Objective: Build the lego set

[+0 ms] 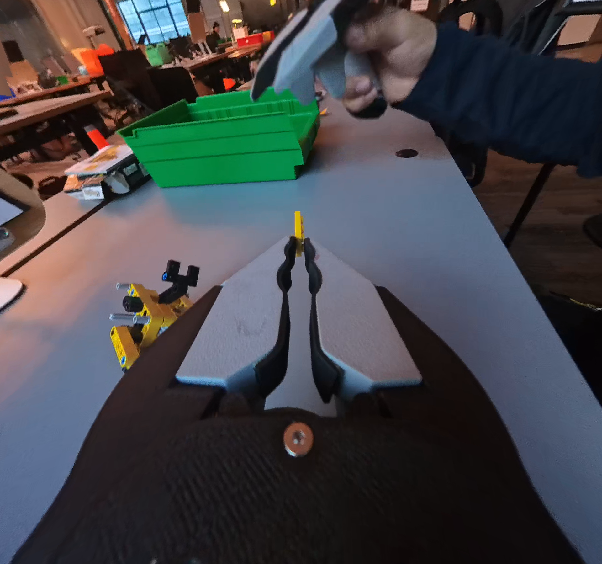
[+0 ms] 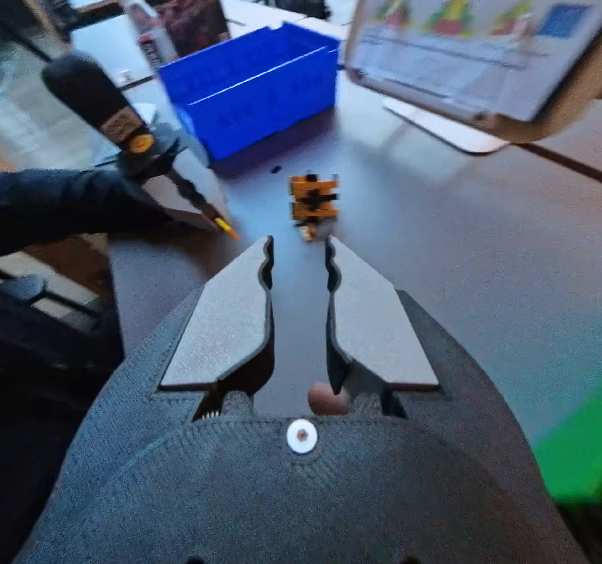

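My left gripper (image 1: 299,241) is shut on a small yellow lego plate (image 1: 297,227), held upright above the grey table (image 1: 374,222). A partly built yellow and black lego model (image 1: 150,310) with grey pins sits on the table to its left. In the right wrist view the same model (image 2: 313,201) stands just ahead of my right gripper (image 2: 299,247), which is open and empty above the table. The left gripper (image 2: 215,214) with the yellow plate (image 2: 227,228) shows at the left there. The right gripper (image 1: 286,92) also shows, raised and blurred, in the left wrist view.
A green bin (image 1: 224,144) stands at the back of the table, with a stack of booklets (image 1: 101,170) to its left. A blue bin (image 2: 254,92) stands behind the model, a monitor (image 2: 472,33) to its right and a bottle (image 2: 143,23) to its left. There is about 12 cm between the tips of the two grippers. Both grippers' tips are roughly 35 cm from the monitor (image 2: 472,33).
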A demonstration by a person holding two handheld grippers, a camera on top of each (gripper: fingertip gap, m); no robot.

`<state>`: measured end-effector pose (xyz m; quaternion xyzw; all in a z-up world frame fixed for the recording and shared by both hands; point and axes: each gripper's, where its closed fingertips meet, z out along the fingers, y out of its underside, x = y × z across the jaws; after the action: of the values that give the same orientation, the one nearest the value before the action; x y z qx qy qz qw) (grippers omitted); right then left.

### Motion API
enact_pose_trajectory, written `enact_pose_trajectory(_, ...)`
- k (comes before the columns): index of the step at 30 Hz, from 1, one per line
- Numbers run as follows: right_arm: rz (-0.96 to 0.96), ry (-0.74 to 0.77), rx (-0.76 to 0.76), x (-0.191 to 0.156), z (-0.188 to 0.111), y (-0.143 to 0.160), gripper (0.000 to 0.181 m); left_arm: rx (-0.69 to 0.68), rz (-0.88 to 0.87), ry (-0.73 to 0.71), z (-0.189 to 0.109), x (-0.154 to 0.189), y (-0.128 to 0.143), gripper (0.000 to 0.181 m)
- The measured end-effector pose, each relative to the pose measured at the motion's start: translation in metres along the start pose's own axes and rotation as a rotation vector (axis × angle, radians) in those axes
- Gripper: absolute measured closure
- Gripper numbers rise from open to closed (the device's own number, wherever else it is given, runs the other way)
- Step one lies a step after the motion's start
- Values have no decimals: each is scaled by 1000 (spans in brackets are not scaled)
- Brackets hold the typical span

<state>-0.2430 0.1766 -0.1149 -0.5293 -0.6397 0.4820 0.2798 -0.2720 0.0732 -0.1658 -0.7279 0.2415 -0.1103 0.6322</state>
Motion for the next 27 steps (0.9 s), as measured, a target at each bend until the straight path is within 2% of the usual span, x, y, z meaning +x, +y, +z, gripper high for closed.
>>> enact_pose_trajectory(2, -68, -184, -30, -49, 31, 9, 160, 12, 59, 25, 1, 9, -2, 180)
enact_pose_trajectory(3, -136, -228, -44, -65, 42, 16, 163, 23, 84, 40, 1, 13, -4, 180)
enact_pose_trajectory(4, -217, -238, -69, -75, 52, 24, 163, 37, 104, 55, 0, 18, -6, 180)
enact_pose_trajectory(6, -347, -242, -109, -86, 66, 37, 178, 69, 131, 95, -2, 27, -11, 180)
enact_pose_trajectory(8, -393, -274, -104, -96, 69, 39, 181, 76, 148, 123, -3, 33, -13, 180)
enact_pose_trajectory(10, -387, -310, -81, -102, 68, 35, 181, 47, 155, 114, -1, 34, -10, 179)
enact_pose_trajectory(11, -374, -326, -85, -103, 65, 35, 175, 23, 160, 91, 1, 31, -7, 180)
enact_pose_trajectory(12, -357, -330, -105, -101, 63, 36, 161, 12, 163, 77, 2, 28, -5, 180)
enact_pose_trajectory(13, -347, -326, -128, -98, 61, 38, 159, 19, 159, 73, 1, 27, -6, 180)
enact_pose_trajectory(16, -388, -323, -114, -97, 58, 41, 174, 55, 132, 77, -2, 26, -12, 180)
enact_pose_trajectory(18, -429, -302, -115, -100, 62, 44, 178, 65, 121, 85, -3, 27, -15, 180)
enact_pose_trajectory(21, -468, -262, -114, -99, 64, 45, 178, 44, 124, 76, -1, 27, -12, 180)
enact_pose_trajectory(24, -403, -292, -82, -100, 60, 41, 174, -13, 62, 85, 4, 25, -2, 180)
enact_pose_trajectory(25, -378, -303, -72, -100, 58, 39, 181, -38, 38, 84, 6, 24, 3, 180)
enact_pose_trajectory(27, -374, -309, -81, -101, 58, 42, 181, -20, 17, 100, 7, 26, 0, 180)
